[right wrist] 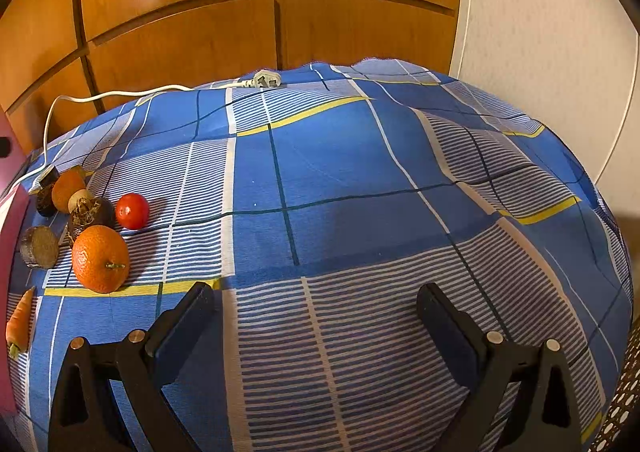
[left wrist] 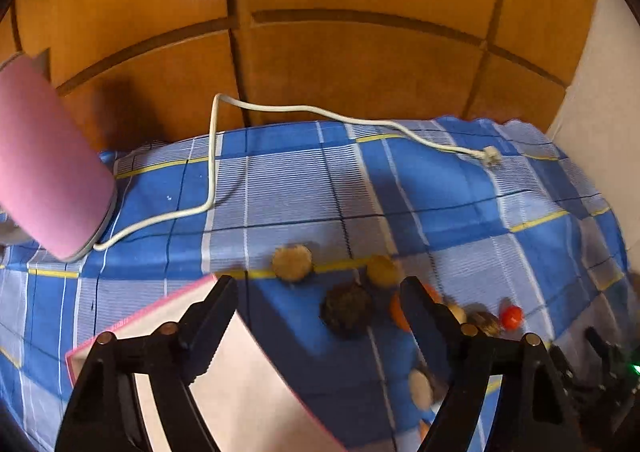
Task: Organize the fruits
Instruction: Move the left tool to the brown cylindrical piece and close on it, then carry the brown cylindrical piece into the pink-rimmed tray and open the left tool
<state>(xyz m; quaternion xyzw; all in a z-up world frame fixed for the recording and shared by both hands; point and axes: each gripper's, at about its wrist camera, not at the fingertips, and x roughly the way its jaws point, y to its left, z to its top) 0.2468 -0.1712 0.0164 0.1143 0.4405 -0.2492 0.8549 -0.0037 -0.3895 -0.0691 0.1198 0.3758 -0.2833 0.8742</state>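
Carrot (right wrist: 19, 319) half cut off, frame edge

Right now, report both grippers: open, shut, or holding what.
Left gripper: jaws open, nothing between them, above the fruit pile.
Right gripper: jaws open, empty, over bare cloth.

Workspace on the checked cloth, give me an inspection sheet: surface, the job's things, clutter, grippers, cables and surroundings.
Surface: blue checked cloth, rumpled towards the right.
Job's things: large orange, red tomato, second orange, carrot and dark round pieces clustered at the left; pink-edged tray under the left gripper.
Clutter: pink cylinder at the far left.
Grippers: left gripper open, nothing between its jaws; right gripper open and empty.
Cables: white cord with plug lying across the far edge.
Surroundings: wooden panels, white wall.
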